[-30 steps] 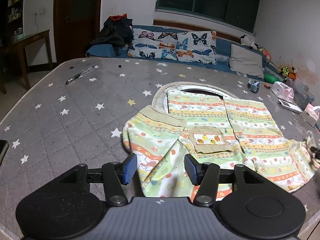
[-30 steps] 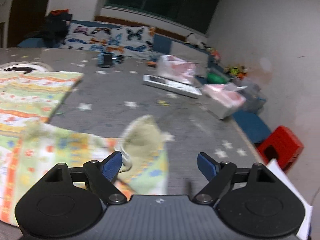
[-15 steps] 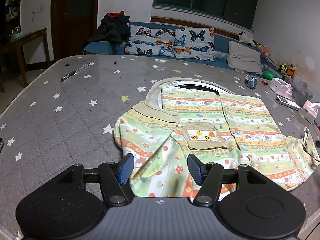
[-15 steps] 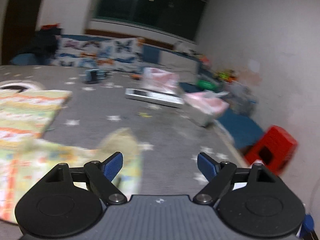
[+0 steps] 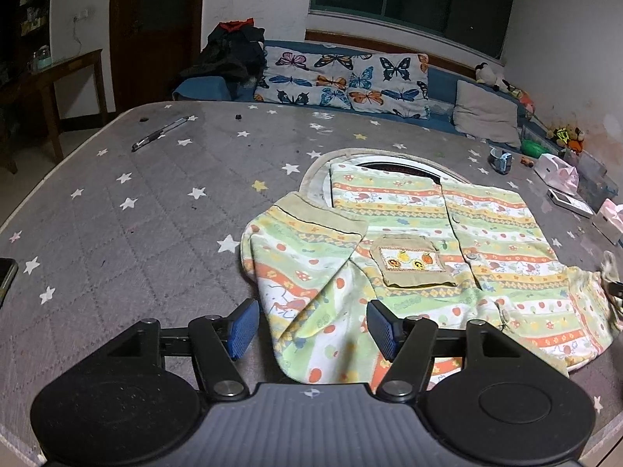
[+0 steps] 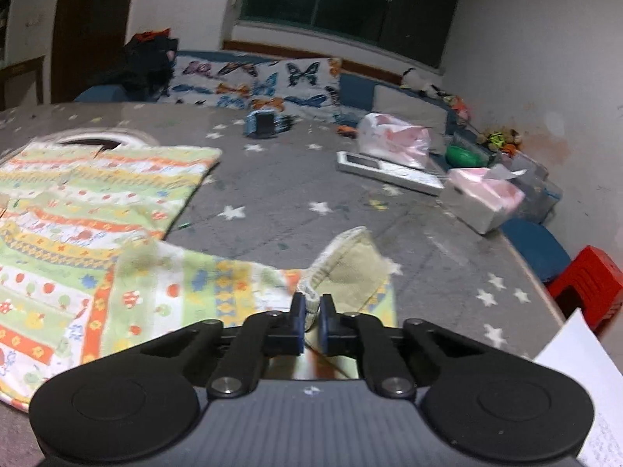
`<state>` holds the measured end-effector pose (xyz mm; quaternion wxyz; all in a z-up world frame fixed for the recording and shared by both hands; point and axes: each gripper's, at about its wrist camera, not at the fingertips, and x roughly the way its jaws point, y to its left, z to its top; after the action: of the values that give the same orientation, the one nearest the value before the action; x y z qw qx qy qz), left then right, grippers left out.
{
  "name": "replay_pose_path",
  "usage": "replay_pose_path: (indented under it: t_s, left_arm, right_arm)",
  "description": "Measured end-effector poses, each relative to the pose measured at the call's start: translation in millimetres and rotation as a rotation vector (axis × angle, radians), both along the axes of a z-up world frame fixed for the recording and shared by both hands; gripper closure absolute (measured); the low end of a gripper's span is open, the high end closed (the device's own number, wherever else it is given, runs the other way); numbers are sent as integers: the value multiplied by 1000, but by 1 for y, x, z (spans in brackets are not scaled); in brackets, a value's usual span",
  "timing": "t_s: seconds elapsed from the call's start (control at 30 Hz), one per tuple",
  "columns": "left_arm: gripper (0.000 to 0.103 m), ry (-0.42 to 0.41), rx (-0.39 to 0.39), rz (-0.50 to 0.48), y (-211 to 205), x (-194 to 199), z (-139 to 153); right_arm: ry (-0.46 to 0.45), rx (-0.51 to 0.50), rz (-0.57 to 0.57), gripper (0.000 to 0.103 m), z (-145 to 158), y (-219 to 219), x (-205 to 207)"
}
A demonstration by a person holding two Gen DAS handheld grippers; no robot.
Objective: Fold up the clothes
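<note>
STATE: right tool (image 6: pixel 310 323) is pinching the beige cuff (image 6: pixel 352 268) of the shirt (image 5: pixel 428 241), which is lying beyond the spread left tool (image 5: pixel 309 325) on the bed (image 5: pixel 136 214) | RISK: the shallow edge grip is risking slip mid-fold; dragging is risking bunching the sleeve near the pocket (image 5: pixel 409 262).

Materials and finishes: printed cloth jacket on a quilted bed cover.
Jacket (image 5: pixel 424 241): soft matt cloth with a coarser khaki cuff (image 6: pixel 350 268). Bed cover (image 5: pixel 148 210): matt grey quilted fabric. Left gripper (image 5: pixel 309 325) and right gripper (image 6: pixel 310 325): matt black plastic, ribbed blue pads (image 5: pixel 243 327), shiny metal pivot screws.
</note>
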<state>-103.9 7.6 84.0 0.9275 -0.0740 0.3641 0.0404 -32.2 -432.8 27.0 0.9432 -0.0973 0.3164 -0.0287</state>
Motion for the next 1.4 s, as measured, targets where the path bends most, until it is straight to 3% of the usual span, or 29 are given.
replay_pose_path:
  t_s: [0.33,0.53,0.67,0.9,1.07,1.27,1.4]
  left_arm:
    - [37,-8,6,-20,-6,5,1]
    - [37,-13,21,-55,-19,12,3]
    - [37,-24,50,-81,-28,20,5]
    - [39,-31,101,-128,-37,50,1]
    - [53,-9,145,-163,-47,88,-15]
    - [64,46,229,-180,-53,123,-45]
    - [88,32,235,-172,-47,127,-47]
  right_arm:
    - [-27,-56,-236,95,12,-67,-15]
    - [-66,-43,-183,88,16,-59,-10]
    - [-22,42,-118,87,8,-51,11]
    - [21,96,-139,80,-9,-53,30]
    - [20,79,-162,67,-9,-54,29]
    - [23,66,-156,65,-8,-53,29]
    - [20,60,-145,60,-6,-49,27]
